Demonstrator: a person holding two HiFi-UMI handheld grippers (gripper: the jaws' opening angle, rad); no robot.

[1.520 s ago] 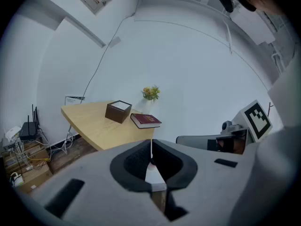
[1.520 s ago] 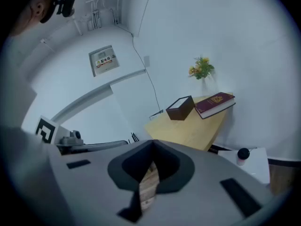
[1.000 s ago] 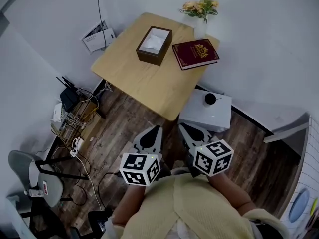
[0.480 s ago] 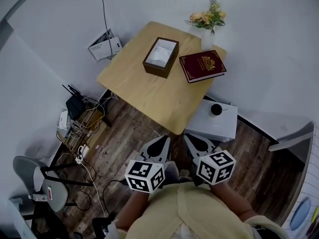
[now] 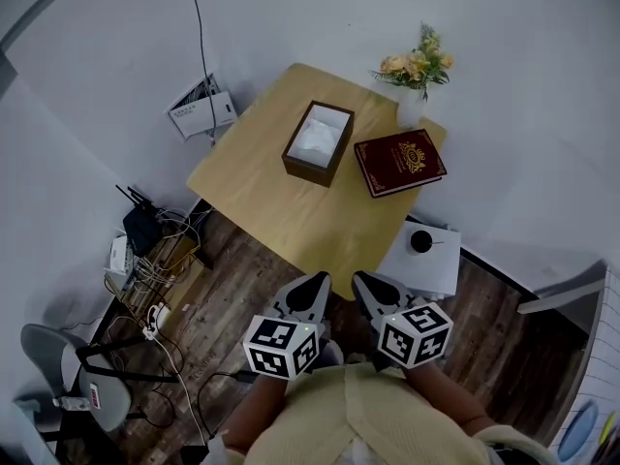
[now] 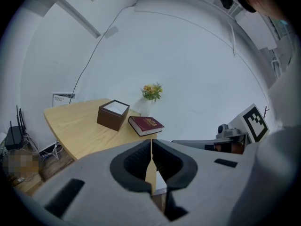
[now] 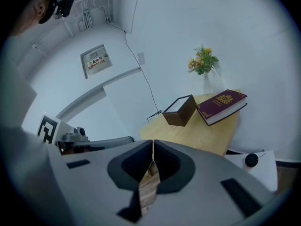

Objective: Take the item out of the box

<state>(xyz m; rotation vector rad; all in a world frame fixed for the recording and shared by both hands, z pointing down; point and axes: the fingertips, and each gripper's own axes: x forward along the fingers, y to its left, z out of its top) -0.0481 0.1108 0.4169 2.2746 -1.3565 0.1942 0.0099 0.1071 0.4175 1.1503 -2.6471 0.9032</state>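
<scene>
A dark brown open box [image 5: 318, 143] stands on a wooden table [image 5: 257, 177], with a white item [image 5: 321, 134] inside it. In the left gripper view the box [image 6: 113, 115] lies far ahead, and the right gripper view shows the box [image 7: 179, 111] far off as well. My left gripper [image 5: 317, 280] and right gripper [image 5: 365, 281] hang side by side over the floor, short of the table's near corner. Both are shut and empty: the left gripper [image 6: 151, 143] and the right gripper [image 7: 153, 145] each show their jaws meeting along a thin line.
A red book [image 5: 400, 163] and a vase of flowers [image 5: 418, 66] sit on the table beside the box. A low white cabinet [image 5: 438, 264] carrying a black round object [image 5: 420, 241] stands right of the table. Cables and a router [image 5: 143, 231] lie at left, a chair [image 5: 58, 352] at lower left.
In the head view the table and box have slid lower in the picture, nearer to both grippers. Both grippers stay shut side by side.
</scene>
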